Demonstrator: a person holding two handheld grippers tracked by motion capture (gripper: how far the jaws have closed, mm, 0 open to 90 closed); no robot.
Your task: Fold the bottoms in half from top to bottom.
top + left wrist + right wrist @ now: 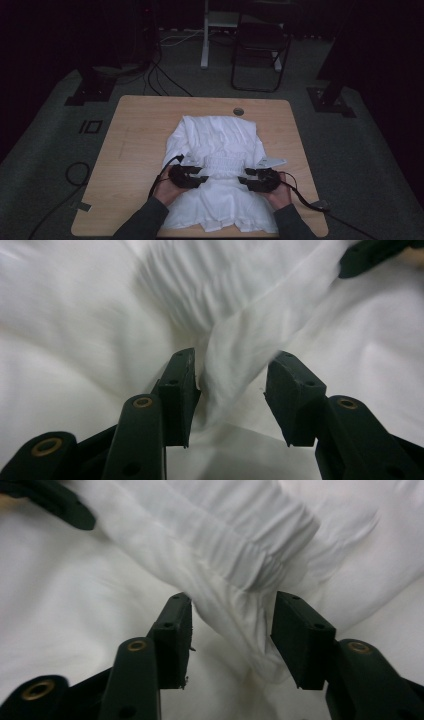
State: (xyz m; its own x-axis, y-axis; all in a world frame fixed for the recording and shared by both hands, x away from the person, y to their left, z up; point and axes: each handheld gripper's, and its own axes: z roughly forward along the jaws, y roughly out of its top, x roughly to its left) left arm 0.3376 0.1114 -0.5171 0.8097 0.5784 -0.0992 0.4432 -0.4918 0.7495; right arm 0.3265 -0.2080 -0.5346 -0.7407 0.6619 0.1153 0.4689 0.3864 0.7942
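One white garment (pixel 217 165) spread flat on the counter (pixel 135 130), a little to the 3 o'clock side of its middle, long axis running 12 to 6 o'clock, narrower end toward 12, wider skirt-like end reaching the near edge at 6. One gathered, ribbed band (pixel 222 162) across the middle, lying 9 to 3. One small white tag-like piece (pixel 272 162) at the band's 3 o'clock end. Two hand-held grippers, one at each end of the band: left hand-held gripper (pixel 200 175) at 9 o'clock, right hand-held gripper (pixel 246 176) at 3, tips facing each other. Left jaws parted, a raised fold of cloth (pixel 235 360) standing between the pads, not pinched. Right jaws likewise parted, a loose ridge of fabric (pixel 230 615) between them, unclamped. One round hole (pixel 238 111) in the counter past the garment at 12 o'clock. One folding chair (pixel 260 50) on the floor beyond.
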